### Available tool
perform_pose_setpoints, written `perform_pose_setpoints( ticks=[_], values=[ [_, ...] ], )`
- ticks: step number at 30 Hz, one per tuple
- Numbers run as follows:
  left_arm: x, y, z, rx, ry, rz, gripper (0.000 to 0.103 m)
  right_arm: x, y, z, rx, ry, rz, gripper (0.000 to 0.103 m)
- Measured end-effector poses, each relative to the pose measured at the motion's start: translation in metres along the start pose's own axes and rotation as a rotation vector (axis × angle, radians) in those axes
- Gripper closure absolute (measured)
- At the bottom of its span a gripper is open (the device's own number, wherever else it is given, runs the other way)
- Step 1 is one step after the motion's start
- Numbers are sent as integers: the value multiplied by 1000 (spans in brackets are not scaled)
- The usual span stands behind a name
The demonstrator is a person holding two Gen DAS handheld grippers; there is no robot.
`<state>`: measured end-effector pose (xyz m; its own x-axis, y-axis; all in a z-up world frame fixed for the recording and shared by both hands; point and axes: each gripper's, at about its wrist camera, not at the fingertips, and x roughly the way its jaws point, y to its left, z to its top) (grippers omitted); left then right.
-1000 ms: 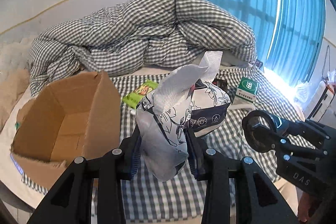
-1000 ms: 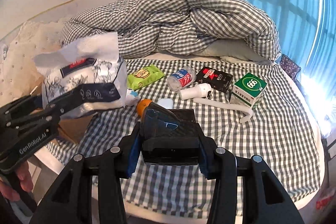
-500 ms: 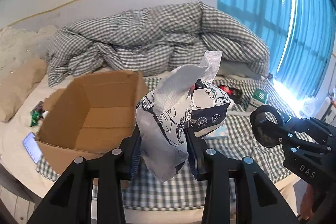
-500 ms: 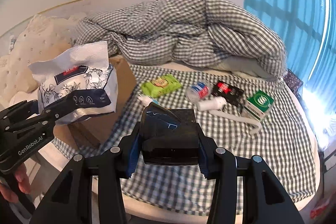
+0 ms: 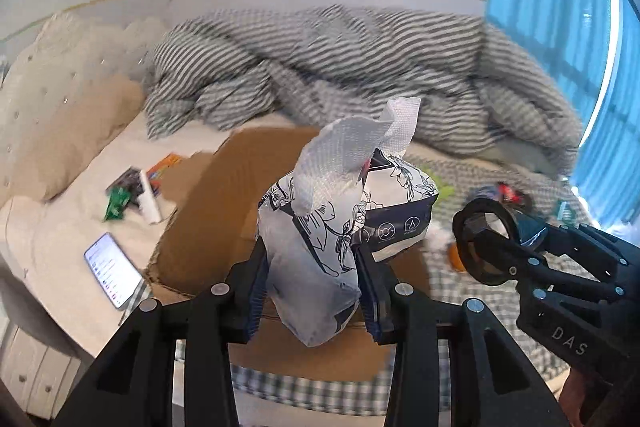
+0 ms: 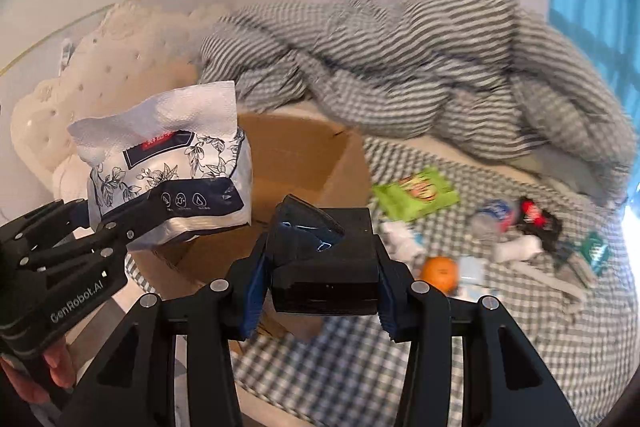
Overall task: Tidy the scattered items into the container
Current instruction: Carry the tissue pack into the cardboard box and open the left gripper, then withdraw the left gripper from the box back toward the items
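My left gripper (image 5: 312,267) is shut on a white tissue pack (image 5: 344,219) with a floral print and a navy band; a tissue sticks out of its top. The pack hangs over the open cardboard box (image 5: 224,211) on the bed. My right gripper (image 6: 320,267) is shut on a black boxy case (image 6: 328,251) with a glossy dark front, just right of the box (image 6: 296,155) and near its front corner. In the right wrist view the left gripper (image 6: 160,211) and the tissue pack (image 6: 172,171) are at the left, held by a hand.
On the checked sheet right of the box lie a green packet (image 6: 416,193), an orange (image 6: 440,271), a small bottle (image 6: 492,215), a white tube (image 6: 520,247) and a green carton (image 6: 596,251). A rumpled checked duvet (image 6: 400,67) lies behind. A lit phone (image 5: 112,267) and small packets (image 5: 120,199) lie left of the box.
Both grippers have swung left across the bed with their loads. The cardboard box has come from the left edge to directly behind the tissue pack. Both grips are unchanged.
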<state>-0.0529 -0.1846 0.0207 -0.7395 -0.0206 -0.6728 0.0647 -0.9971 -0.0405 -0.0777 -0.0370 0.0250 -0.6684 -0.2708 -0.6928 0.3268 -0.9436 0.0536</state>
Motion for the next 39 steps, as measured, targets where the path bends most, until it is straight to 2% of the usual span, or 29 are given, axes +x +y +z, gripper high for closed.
perform_pose_setpoints(
  ticks=[3, 7, 10, 13, 14, 15, 17, 19, 20, 24, 29, 33, 35, 39],
  values=[
    [27, 16, -4, -18, 38, 27, 63, 36, 14, 5, -11, 40, 29, 58],
    [61, 32, -8, -30, 87, 48, 61, 72, 21, 8, -44, 55, -4, 58],
    [79, 38, -12, -45, 114, 51, 61, 87, 22, 11, -22, 82, 65, 58],
    [89, 41, -13, -48, 116, 57, 51, 100, 22, 11, -30, 94, 70, 58],
    [91, 41, -13, -49, 113, 63, 43, 102, 22, 11, -39, 91, 68, 57],
    [91, 41, -13, -48, 106, 76, 38, 103, 24, 11, -45, 88, 71, 51],
    [92, 42, -12, -53, 102, 102, 34, 98, 23, 11, -49, 64, 50, 40],
    [90, 46, -11, -69, 97, 113, 30, 93, 20, 13, -37, 41, 52, 22],
    [89, 47, -10, -73, 96, 112, 27, 91, 17, 14, -32, 27, 53, 20],
    [81, 42, -6, -63, 82, 123, 26, 79, 10, 19, -38, -2, 26, 19],
    [53, 17, 4, -30, 36, 106, 26, 51, -4, 20, -15, -35, 28, 19],
    [21, -17, 14, 14, -29, 84, 23, 9, -24, 16, 10, -93, 14, 19],
    [6, -38, 17, 26, -61, 59, 18, -12, -37, 11, 19, -118, -1, 19],
    [-10, -87, 16, 65, -96, 6, 14, -49, -72, -2, 34, -157, -61, 19]
  ],
)
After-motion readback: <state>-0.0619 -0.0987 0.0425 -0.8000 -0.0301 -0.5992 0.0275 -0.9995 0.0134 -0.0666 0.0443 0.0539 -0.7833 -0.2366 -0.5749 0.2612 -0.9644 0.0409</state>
